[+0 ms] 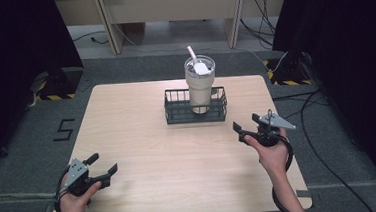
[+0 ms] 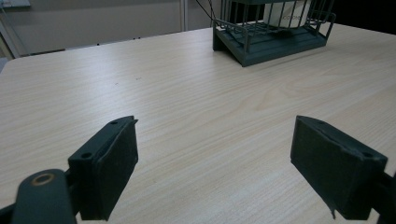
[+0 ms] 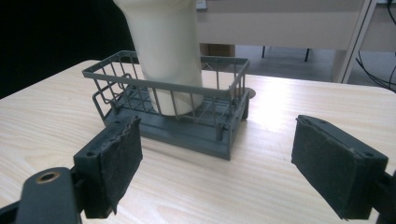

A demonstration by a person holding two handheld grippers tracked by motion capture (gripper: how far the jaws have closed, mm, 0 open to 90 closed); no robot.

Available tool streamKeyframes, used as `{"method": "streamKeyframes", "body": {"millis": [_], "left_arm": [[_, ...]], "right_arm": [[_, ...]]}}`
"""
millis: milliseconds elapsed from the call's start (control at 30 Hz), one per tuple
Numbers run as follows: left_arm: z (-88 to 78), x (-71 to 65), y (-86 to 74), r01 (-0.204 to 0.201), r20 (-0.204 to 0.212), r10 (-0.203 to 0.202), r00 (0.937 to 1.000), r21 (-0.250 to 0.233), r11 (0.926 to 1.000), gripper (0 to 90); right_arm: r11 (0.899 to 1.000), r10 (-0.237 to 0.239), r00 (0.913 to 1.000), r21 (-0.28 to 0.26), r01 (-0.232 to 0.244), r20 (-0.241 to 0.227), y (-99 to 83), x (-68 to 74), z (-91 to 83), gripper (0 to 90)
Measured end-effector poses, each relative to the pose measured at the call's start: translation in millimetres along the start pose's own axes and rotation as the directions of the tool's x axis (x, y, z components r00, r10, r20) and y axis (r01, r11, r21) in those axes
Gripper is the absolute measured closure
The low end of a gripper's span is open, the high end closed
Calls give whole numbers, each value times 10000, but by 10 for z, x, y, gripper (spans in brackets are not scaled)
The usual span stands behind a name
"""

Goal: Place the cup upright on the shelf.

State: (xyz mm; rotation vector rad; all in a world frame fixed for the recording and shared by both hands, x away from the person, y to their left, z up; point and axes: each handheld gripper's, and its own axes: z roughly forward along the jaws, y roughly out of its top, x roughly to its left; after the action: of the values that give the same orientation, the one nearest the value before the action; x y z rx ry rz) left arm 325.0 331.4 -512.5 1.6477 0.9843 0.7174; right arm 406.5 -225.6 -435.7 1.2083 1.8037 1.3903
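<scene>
Upright in a dark wire basket (image 1: 177,118) stands a cream tumbler (image 1: 200,87), and everything else is best placed from that basket. Its clear lid carries a white straw (image 1: 191,52) that leans toward the basket's left end in the high view. The basket sits on the light wooden table (image 1: 143,139), toward the far edge and about midway across.

Nearer the person than the basket and off to its right, the right gripper (image 1: 247,123) is held in a hand (image 1: 272,152), its jaws spread wide apart with nothing between them. From the right gripper view, the basket (image 3: 140,79) lies just ahead of the pads (image 3: 119,163), close but not touching, with the tumbler (image 3: 166,46) rising out of it.

Well away from the basket, toward the near left corner of the table, the left gripper (image 1: 103,163) rests in the other hand (image 1: 75,204), also spread open and empty. In the left gripper view the basket (image 2: 261,44) sits far ahead on the right, bare wood (image 2: 196,116) between.
</scene>
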Motion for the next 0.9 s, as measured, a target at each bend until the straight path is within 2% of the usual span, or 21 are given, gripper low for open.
{"method": "streamKeyframes", "body": {"millis": [567,900], "left_arm": [[6,-1,-1,143,-49,-143,9999,-2,9999,144],[4,-3,-3,112,-75,-111,9999,58,9999,145]], "right_arm": [[9995,283,9986,103,-288,448,-165,-184,-245,168],[9988,453,9966,164,-465,688,-349,-282,-410,170]]}}
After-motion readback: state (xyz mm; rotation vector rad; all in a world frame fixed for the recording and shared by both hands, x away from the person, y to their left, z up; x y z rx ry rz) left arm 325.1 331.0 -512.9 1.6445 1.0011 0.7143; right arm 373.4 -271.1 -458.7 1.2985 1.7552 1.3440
